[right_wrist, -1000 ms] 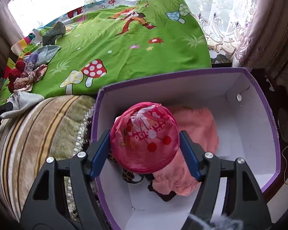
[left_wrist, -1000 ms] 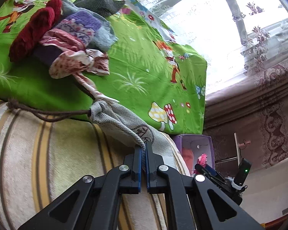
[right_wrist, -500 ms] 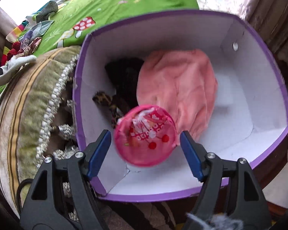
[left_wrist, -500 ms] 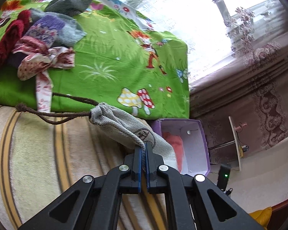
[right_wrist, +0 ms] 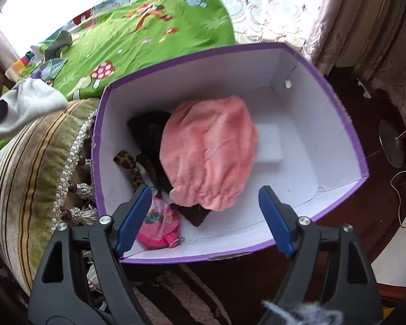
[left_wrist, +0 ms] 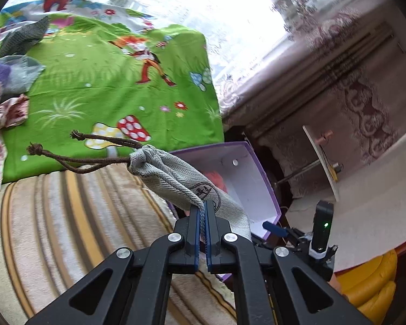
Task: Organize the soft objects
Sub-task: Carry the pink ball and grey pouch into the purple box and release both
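Change noted: the pink round pouch (right_wrist: 159,223), which sat between the pads of the right claw (right_wrist: 205,216) a second ago, now lies on the floor of the purple box (right_wrist: 230,54), in the near left corner, partly hidden behind the left pad. The right claw's jaws have just been opening and stand wide apart with nothing between them; the item is released. One more soft object is therefore stowed.

Box contents otherwise: a salmon-pink towel (right_wrist: 208,157) heaped at the centre, a dark garment (right_wrist: 149,127) under its left edge, and a leopard-print strip (right_wrist: 128,163) against the left wall. The right half of the box floor is bare.

Second change: the left claw (left_wrist: 202,233) has carried the grey drawstring bag (left_wrist: 173,178) off the bed towards the box, which now appears directly behind the bag in the left wrist view. The claw is clenched on the bag's lower end; the bag's neck and brown cords (left_wrist: 75,157) hang free in the air over the striped blanket (left_wrist: 67,230).

Pose: the right claw points steeply down over the open box. The left claw is angled moderately downward, beside the box, not yet over it.

Outstanding: several cloth items (left_wrist: 10,81) lie on the green bedsheet (left_wrist: 116,86), well apart from the box. Judgement: the bag is the next deposit.
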Action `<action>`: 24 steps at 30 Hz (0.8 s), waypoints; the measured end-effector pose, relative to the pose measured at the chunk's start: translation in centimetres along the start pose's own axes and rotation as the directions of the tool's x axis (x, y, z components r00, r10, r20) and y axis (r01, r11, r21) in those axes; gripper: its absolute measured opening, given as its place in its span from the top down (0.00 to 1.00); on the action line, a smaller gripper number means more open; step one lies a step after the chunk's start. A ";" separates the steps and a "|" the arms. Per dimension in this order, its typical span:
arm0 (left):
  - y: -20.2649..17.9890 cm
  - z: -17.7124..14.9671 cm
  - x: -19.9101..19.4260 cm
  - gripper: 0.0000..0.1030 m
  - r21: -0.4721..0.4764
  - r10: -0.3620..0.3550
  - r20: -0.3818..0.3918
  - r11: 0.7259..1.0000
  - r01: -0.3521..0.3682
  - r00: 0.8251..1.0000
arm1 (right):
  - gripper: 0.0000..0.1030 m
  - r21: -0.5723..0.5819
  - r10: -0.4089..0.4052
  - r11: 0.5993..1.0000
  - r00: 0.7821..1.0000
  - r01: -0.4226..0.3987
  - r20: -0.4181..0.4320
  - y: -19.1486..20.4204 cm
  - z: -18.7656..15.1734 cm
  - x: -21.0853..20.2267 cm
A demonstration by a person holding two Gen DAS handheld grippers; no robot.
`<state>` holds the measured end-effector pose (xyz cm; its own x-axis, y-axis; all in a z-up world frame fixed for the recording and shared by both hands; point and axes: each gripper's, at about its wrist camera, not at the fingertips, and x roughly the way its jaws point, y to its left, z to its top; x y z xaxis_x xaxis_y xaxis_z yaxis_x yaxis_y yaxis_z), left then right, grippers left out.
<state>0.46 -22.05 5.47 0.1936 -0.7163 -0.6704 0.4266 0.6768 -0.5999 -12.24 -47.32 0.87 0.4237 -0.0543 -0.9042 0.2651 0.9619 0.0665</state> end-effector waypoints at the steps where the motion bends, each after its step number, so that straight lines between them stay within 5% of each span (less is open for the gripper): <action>1: -0.5 -0.1 0.5 0.97 0.015 -0.004 -0.012 1.000 0.004 1.000 | 0.19 0.008 -0.007 1.000 1.000 0.007 0.011 -0.5 0.3 -0.3; 15: -5.9 -1.5 5.8 0.97 0.149 -0.048 -0.144 0.986 0.069 0.988 | 0.19 0.104 -0.072 0.993 0.993 0.062 0.098 -4.4 0.9 -3.0; 17: -6.2 -1.8 7.2 0.91 0.168 -0.063 -0.193 0.981 0.096 0.979 | 0.19 0.107 -0.071 0.992 0.993 0.060 0.099 -4.5 0.9 -3.0; 20: -5.0 -2.5 9.5 0.70 0.136 0.015 -0.279 0.990 0.025 0.960 | 0.19 0.103 -0.064 0.993 0.993 0.053 0.099 -4.3 0.9 -2.9; 24: -4.3 -2.6 8.9 0.64 0.119 0.018 -0.273 0.993 0.015 0.962 | 0.19 0.095 -0.057 0.994 0.993 0.047 0.101 -4.1 0.8 -2.7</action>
<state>-1.92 -30.90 0.91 -0.0474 -0.6299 -0.7752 0.5320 0.6409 -0.5534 -13.77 -51.34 3.41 0.4930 -0.1354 -0.8594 0.3661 0.9284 0.0638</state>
